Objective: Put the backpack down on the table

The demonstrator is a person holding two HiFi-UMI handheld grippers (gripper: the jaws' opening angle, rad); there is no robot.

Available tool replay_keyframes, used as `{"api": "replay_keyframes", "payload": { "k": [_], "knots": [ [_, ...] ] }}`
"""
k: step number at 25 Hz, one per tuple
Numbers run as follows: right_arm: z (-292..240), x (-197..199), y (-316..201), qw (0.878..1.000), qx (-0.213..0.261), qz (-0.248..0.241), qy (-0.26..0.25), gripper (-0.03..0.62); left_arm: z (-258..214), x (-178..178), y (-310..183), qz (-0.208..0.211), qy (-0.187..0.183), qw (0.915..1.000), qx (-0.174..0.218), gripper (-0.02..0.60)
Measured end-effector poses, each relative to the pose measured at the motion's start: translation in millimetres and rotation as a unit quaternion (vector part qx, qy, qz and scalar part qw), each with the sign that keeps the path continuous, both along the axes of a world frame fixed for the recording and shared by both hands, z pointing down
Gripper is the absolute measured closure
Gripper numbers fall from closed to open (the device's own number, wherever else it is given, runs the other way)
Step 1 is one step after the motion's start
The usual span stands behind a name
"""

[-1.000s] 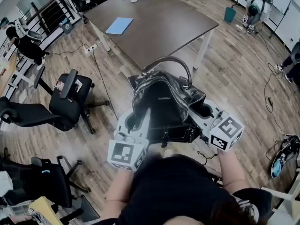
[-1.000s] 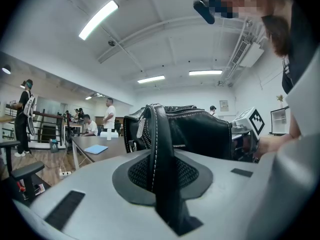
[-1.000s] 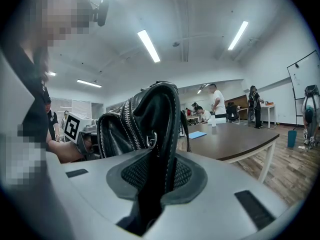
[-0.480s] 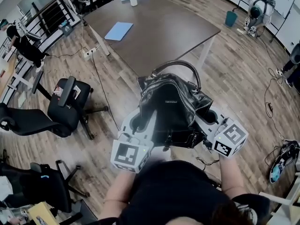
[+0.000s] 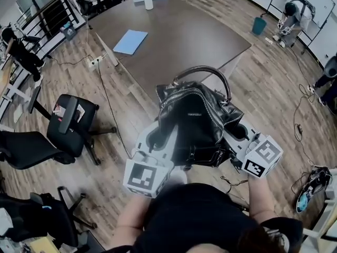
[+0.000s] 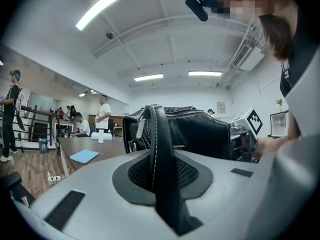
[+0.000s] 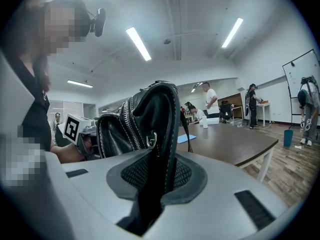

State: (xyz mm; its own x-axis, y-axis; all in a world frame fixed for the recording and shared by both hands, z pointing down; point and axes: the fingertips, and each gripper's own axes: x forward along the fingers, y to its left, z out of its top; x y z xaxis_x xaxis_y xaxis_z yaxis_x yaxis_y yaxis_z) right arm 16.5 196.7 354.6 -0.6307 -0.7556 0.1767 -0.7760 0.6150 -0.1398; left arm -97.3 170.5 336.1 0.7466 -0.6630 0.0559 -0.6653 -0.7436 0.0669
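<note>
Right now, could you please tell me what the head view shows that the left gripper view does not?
Only the head view: a teal bin, the left gripper's own marker cube and the backpack's curved top handle. Only the left gripper view: ceiling light strips and the left gripper shut on a black backpack strap. Both: the black leather backpack, the brown table and the blue folder lying on it.

I see a short-sleeved black top (image 5: 200, 215) on the wearer and a small black camera (image 6: 196, 6) at the head. My left gripper (image 5: 162, 137) and right gripper (image 5: 238, 130) have pale grey moulded shells. The left cube (image 5: 143, 177) and right cube (image 5: 263, 157) are white with black square markers. Up close, dark mesh pads (image 6: 140, 175) sit in a rounded recess, flanked by black rectangular insets (image 6: 65, 209)
</note>
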Motion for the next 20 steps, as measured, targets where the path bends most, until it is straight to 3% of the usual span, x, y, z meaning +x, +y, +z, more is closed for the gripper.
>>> {"api": "replay_keyframes", "payload": {
  "k": [20],
  "knots": [
    [-33, -38, -152, 0.998, 0.022, -0.06, -0.006, 0.513, -34, -40, -136, -0.048, -0.002, 0.9987, 0.017, 0.497]
  ]
}}
